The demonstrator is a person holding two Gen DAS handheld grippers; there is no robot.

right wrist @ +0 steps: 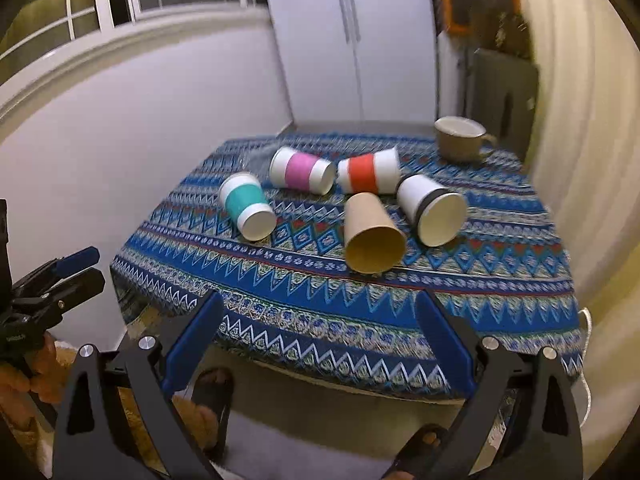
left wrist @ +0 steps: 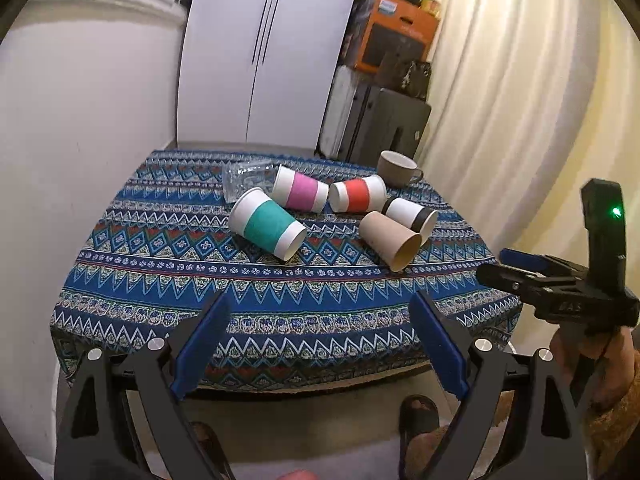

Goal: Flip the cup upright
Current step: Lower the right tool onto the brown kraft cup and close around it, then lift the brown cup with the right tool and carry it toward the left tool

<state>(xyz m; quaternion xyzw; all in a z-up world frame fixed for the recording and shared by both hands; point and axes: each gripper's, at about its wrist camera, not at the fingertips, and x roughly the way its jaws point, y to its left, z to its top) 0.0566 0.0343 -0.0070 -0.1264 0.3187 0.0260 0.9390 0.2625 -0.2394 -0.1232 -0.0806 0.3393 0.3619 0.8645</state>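
Observation:
Several paper cups lie on their sides on the patterned blue tablecloth (left wrist: 160,280): a teal-banded cup (left wrist: 268,224) (right wrist: 246,206), a pink-banded cup (left wrist: 300,189) (right wrist: 300,170), a red-banded cup (left wrist: 358,194) (right wrist: 368,171), a plain brown cup (left wrist: 390,240) (right wrist: 372,234) and a white cup with a black band (left wrist: 412,216) (right wrist: 434,210). My left gripper (left wrist: 320,308) is open and empty, held before the table's near edge. My right gripper (right wrist: 320,308) is open and empty too, also short of the cups.
A brown ceramic mug (left wrist: 398,168) (right wrist: 460,138) stands upright at the far right corner. A clear plastic cup (left wrist: 244,180) lies at the back left. A white fridge (left wrist: 268,52), dark boxes and a curtain (left wrist: 520,100) stand behind the table. Sandalled feet show below.

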